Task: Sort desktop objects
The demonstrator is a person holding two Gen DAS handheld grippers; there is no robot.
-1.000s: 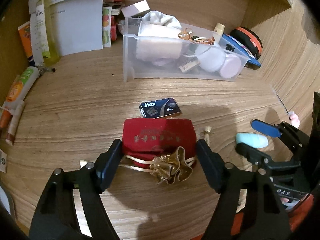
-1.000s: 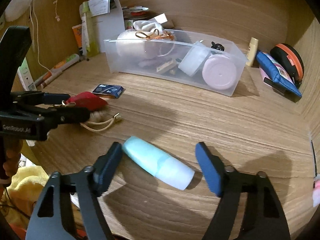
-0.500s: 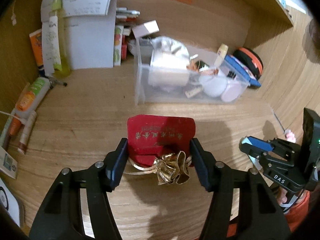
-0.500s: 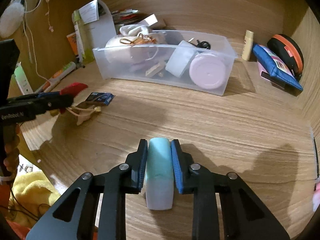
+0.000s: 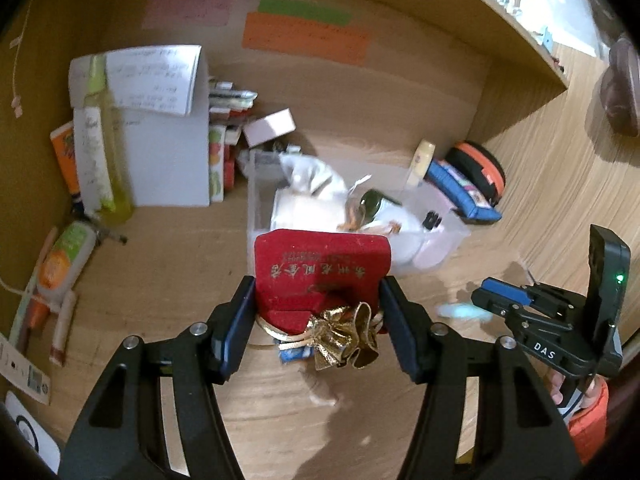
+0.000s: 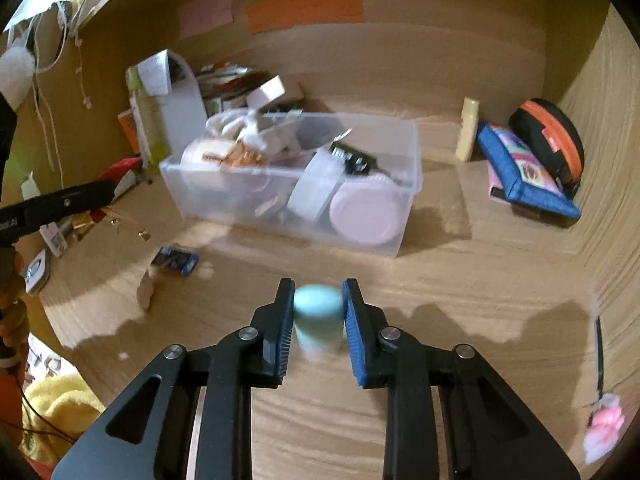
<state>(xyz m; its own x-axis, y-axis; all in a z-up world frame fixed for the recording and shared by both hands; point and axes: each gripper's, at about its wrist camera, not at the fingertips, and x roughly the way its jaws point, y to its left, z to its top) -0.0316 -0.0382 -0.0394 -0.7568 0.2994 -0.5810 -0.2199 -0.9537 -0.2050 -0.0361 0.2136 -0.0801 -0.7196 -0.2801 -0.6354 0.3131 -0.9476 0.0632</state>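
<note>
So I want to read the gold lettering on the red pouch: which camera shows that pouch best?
The left wrist view. There the red pouch fills the centre, held in the left gripper, its gold print and gold drawstring top facing the camera. In the right wrist view only a red sliver shows at the far left, behind that gripper.

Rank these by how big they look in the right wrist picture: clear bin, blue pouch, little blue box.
1. Clear bin
2. Blue pouch
3. Little blue box

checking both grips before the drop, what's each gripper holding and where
Left gripper: red velvet pouch, gripped across its lower sides. Right gripper: pale blue tube, across its body.
</note>
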